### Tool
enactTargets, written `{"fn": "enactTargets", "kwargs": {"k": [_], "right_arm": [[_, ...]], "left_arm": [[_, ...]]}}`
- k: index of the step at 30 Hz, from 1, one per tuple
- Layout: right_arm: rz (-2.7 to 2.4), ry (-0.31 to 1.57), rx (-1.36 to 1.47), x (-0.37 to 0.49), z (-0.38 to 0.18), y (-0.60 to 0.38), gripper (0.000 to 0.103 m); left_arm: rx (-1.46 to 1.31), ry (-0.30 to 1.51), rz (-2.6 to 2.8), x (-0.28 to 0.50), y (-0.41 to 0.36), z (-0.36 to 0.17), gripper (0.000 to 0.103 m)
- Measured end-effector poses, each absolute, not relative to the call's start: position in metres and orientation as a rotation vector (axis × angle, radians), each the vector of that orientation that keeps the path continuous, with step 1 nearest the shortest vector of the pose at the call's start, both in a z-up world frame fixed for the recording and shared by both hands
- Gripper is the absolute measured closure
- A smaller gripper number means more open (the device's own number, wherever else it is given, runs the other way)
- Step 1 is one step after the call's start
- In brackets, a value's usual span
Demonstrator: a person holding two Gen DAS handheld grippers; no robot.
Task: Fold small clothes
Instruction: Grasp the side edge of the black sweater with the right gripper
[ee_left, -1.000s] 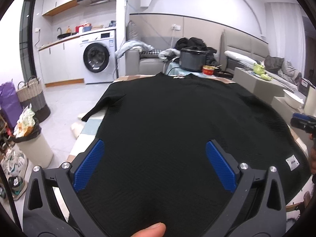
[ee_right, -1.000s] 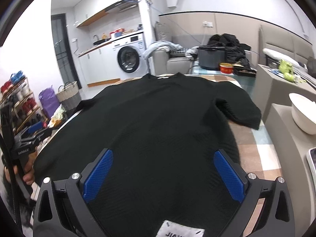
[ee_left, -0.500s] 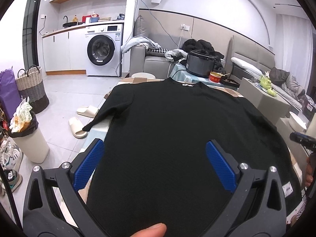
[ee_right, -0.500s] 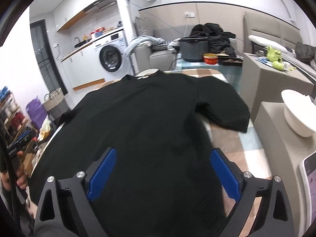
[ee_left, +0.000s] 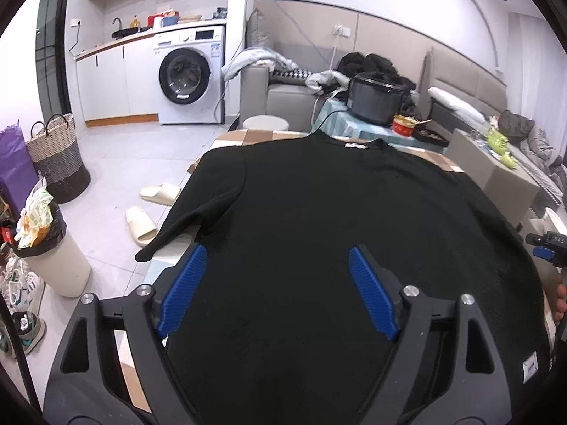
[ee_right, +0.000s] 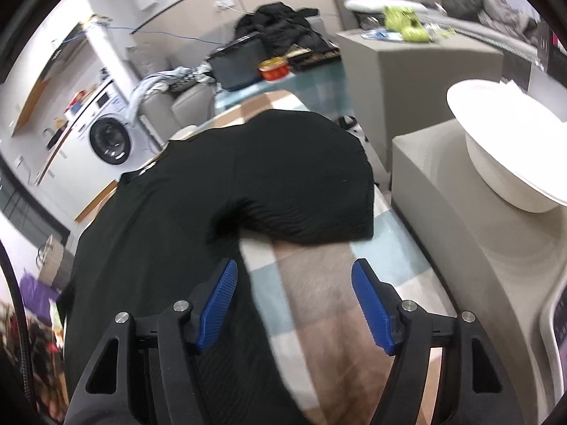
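We see the black knit short-sleeve top point(ee_left: 319, 230) flat on the checked tablecloth point(ee_right: 319, 294), frame centre, w/ left gripper point(ee_left: 274, 283) & right gripper point(ee_right: 294, 301) both wide, holding nothing.

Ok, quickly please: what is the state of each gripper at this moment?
Left gripper: open, holding nothing, above the black knitted short-sleeved top.
Right gripper: open, holding nothing, over the checked tablecloth.
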State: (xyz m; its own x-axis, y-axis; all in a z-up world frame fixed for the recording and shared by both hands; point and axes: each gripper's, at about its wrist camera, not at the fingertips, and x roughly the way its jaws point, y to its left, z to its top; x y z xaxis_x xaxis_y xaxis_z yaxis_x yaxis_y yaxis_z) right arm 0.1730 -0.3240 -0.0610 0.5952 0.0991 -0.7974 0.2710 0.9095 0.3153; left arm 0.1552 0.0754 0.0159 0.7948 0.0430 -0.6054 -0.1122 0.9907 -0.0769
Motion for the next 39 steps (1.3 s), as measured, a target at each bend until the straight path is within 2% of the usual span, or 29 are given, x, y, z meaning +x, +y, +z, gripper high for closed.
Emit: {"fn": "enactTargets", "kwargs": {"k": [3, 6, 7, 8, 12, 13, 14, 20, 23, 24, 26, 28, 29, 36, 37, 39], "right_arm": [[-0.154, 0.94, 0.455, 0.19, -0.069, -0.336, 0.035], [-0.219, 0.963, 0.432, 0.205, -0.077, -0.343, 0.042], [-0.226, 0.967, 0.42, 0.208, -0.078, -0.343, 0.047], [-0.24, 0.979, 0.39, 0.213, -0.081, -0.342, 0.059], [-0.267, 1.018, 0.292, 0.224, -0.089, -0.341, 0.085], [-0.266, 1.019, 0.284, 0.225, -0.089, -0.342, 0.099], [-0.261, 1.015, 0.285, 0.225, -0.087, -0.344, 0.102], [-0.275, 0.888, 0.257, 0.228, -0.049, -0.352, 0.102], [-0.272, 0.913, 0.281, 0.228, -0.038, -0.356, 0.1], [-0.259, 0.929, 0.316, 0.225, -0.039, -0.358, 0.097], [-0.265, 0.966, 0.38, 0.216, -0.047, -0.36, 0.078], [-0.259, 0.973, 0.439, 0.213, -0.057, -0.358, 0.063], [-0.268, 0.984, 0.453, 0.209, -0.062, -0.358, 0.061], [-0.32, 1.024, 0.433, 0.219, -0.088, -0.354, 0.06], [-0.321, 1.016, 0.387, 0.223, -0.088, -0.35, 0.065], [-0.313, 1.032, 0.325, 0.232, -0.09, -0.342, 0.081]], "left_arm": [[-0.107, 0.668, 0.072, 0.172, 0.072, 0.012, 0.021], [-0.096, 0.68, 0.061, 0.185, 0.066, 0.007, 0.021], [-0.093, 0.682, 0.057, 0.187, 0.064, 0.003, 0.021], [-0.092, 0.686, 0.053, 0.191, 0.062, 0.001, 0.021], [-0.096, 0.695, 0.04, 0.201, 0.059, -0.006, 0.021], [-0.099, 0.696, 0.04, 0.203, 0.059, -0.008, 0.021], [-0.103, 0.697, 0.04, 0.205, 0.058, -0.01, 0.021], [-0.139, 0.704, 0.046, 0.211, 0.064, -0.016, 0.021], [-0.154, 0.699, 0.045, 0.207, 0.07, -0.016, 0.021], [-0.156, 0.697, 0.045, 0.206, 0.07, -0.017, 0.021], [-0.161, 0.695, 0.046, 0.203, 0.074, -0.017, 0.021], [-0.163, 0.7, 0.045, 0.203, 0.074, -0.018, 0.021], [-0.165, 0.702, 0.043, 0.202, 0.075, -0.018, 0.021], [-0.157, 0.722, 0.031, 0.206, 0.073, -0.024, 0.021], [-0.157, 0.723, 0.032, 0.205, 0.073, -0.025, 0.021], [-0.16, 0.723, 0.037, 0.205, 0.074, -0.026, 0.021]]}}
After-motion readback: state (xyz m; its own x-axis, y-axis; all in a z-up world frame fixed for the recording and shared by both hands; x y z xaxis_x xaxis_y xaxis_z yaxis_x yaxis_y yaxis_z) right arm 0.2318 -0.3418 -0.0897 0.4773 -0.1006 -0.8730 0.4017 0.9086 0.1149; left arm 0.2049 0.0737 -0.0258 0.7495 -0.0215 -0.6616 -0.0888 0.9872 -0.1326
